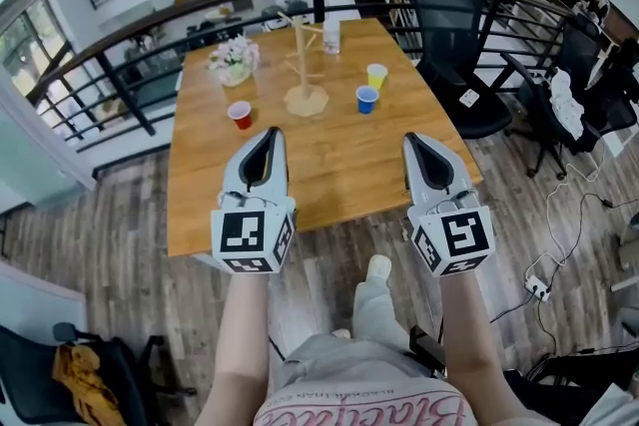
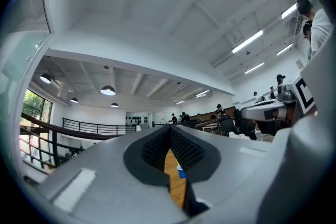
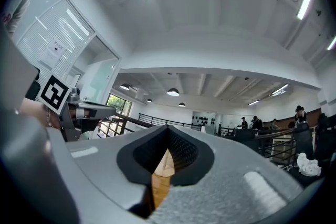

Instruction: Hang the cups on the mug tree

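A wooden mug tree [image 1: 305, 65] stands bare at the far middle of the wooden table [image 1: 339, 175]. Around its base sit a red cup [image 1: 241, 115] on the left, a blue cup [image 1: 367, 99] on the right and a yellow cup [image 1: 376, 76] behind the blue one. My left gripper [image 1: 270, 133] and right gripper [image 1: 414, 141] hover side by side over the table's near half, well short of the cups, both shut and holding nothing. In the left gripper view the left gripper [image 2: 169, 128] shows the blue cup [image 2: 181, 171] through a slit below its shut tips. In the right gripper view the right gripper [image 3: 168, 128] shows only wood there.
A pot of flowers [image 1: 234, 62] stands at the table's far left and a clear tumbler [image 1: 330, 37] at the far edge behind the tree. Black office chairs [image 1: 454, 45] crowd the right side. A curved railing [image 1: 150, 25] runs behind the table.
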